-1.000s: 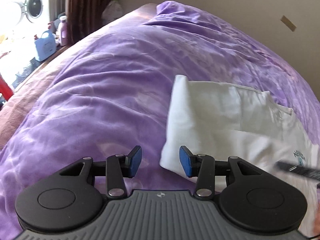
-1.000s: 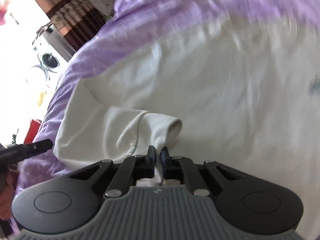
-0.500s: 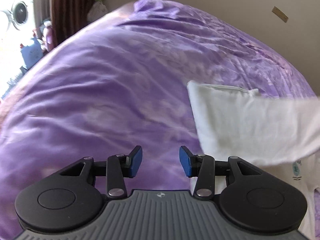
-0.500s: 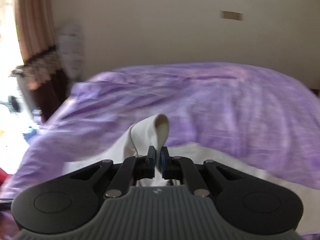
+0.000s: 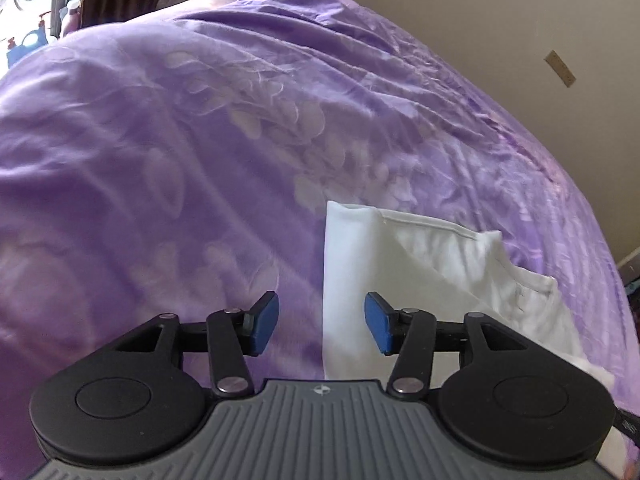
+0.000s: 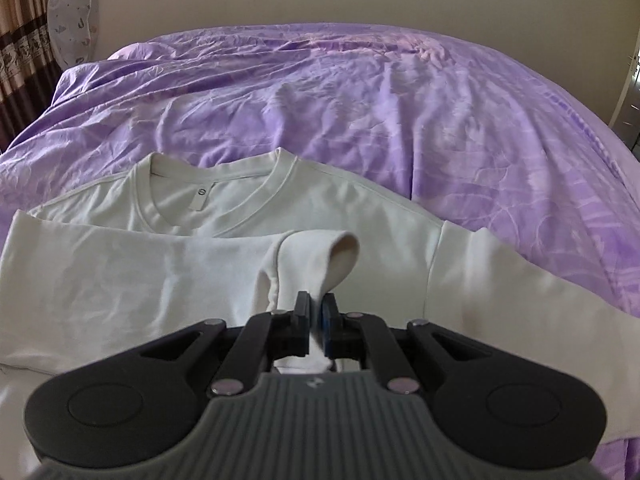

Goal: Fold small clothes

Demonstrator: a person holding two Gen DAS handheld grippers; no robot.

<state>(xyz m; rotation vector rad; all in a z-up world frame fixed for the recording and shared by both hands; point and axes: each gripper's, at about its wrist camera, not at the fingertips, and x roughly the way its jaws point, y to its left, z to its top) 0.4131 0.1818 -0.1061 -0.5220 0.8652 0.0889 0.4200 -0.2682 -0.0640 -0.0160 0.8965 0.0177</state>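
White cotton long-sleeved shirt lies on purple bed; right tongs grip its cuff, left tongs are open. Lay the sleeve flat across the chest.

Soft daylight, fisheye-bent edges

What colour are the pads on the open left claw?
Blue pads, clearest in the left wrist view.

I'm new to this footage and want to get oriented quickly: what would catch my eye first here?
A white long-sleeved shirt lies spread on a purple bedspread, collar toward the far wall. In the right wrist view, the right gripper is shut on a sleeve cuff folded across the chest. The left gripper hangs open over the shirt's folded edge.
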